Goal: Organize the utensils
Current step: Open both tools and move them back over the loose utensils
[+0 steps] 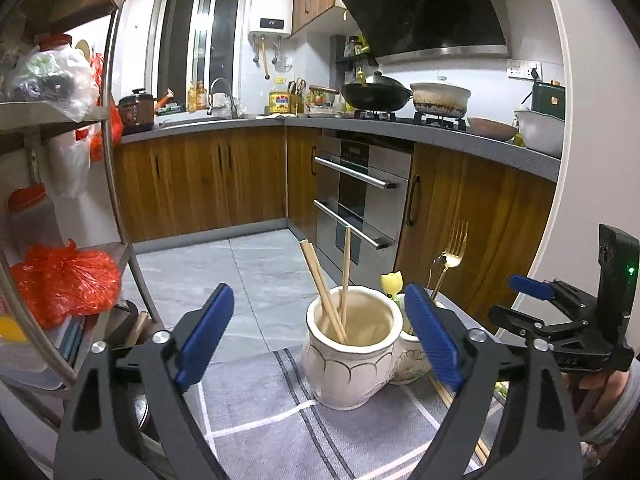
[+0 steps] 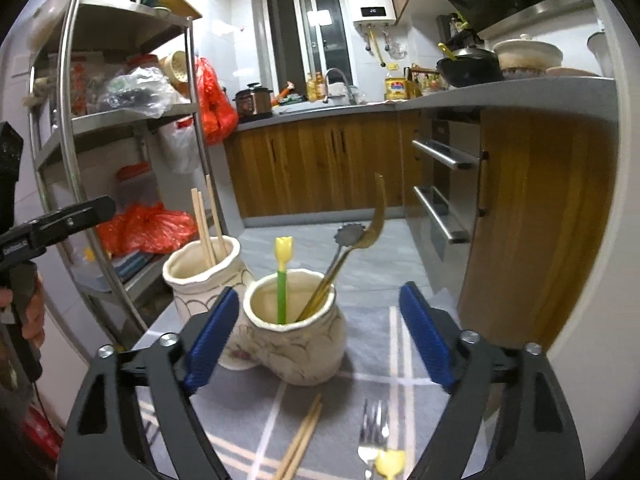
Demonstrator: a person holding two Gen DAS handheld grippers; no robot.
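My left gripper [image 1: 318, 292] stands open in front of a white ceramic jar [image 1: 344, 364] that holds three wooden chopsticks [image 1: 324, 292]; nothing is between its pads. Behind its right pad, a second jar [image 1: 412, 360] holds a gold fork [image 1: 454, 248]. My right gripper [image 2: 319, 292] is open too, facing that second jar [image 2: 296, 344], which holds a green tulip-topped utensil [image 2: 283, 276] and gold utensils [image 2: 352, 236]. On the grey striped cloth [image 2: 400, 364] below it lie loose chopsticks [image 2: 300, 440], a silver fork [image 2: 374, 428] and a yellow tulip-topped piece [image 2: 390, 462].
A steel rack [image 2: 68, 128] with red plastic bags [image 1: 64, 284] stands to the left of the table. Beyond the jars the table ends above a tiled floor [image 1: 248, 272]. An oven [image 1: 360, 200] and wooden cabinets [image 1: 200, 184] line the far side.
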